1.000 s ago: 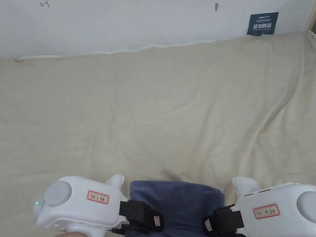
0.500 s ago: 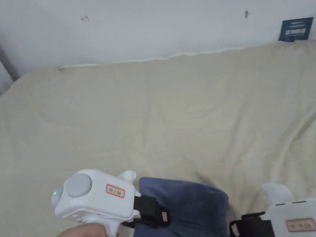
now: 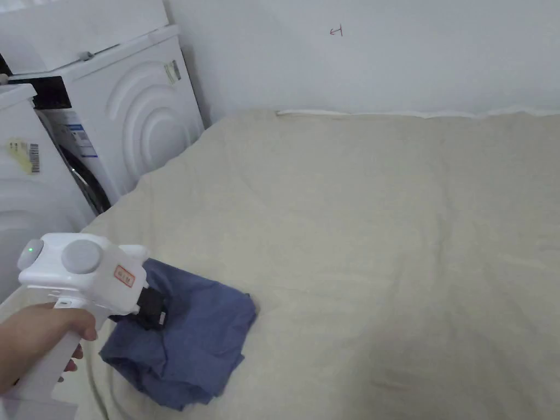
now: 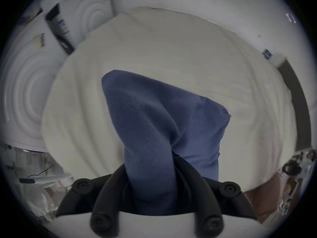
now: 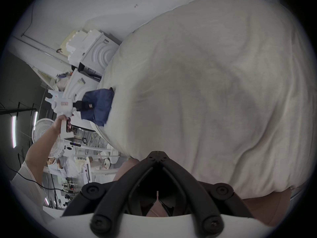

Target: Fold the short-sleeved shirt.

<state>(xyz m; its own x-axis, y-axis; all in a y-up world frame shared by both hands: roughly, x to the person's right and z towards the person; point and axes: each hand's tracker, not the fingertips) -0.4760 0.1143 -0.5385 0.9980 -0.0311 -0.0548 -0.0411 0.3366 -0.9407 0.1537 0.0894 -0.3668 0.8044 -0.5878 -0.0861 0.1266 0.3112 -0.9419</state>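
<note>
Shirt [image 3: 186, 333], blue and bunched by the washer [image 3: 136, 126], is clamped in the left hand-held gripper [image 3: 153, 315]; right hand-held gripper [image 5: 157, 157] closed, empty; labels unreadable.

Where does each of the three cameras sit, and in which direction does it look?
Head view: from the person's head, down onto the cloth-covered bed; the left gripper and hand show.
Left gripper view: on the left gripper, looking along its jaws, shut on the blue shirt.
Right gripper view: on the right gripper, over the bed's near edge, its jaws shut on nothing; the person's arm shows.
Shared: all three views show the blue shirt, the bed and the washing machine.
</note>
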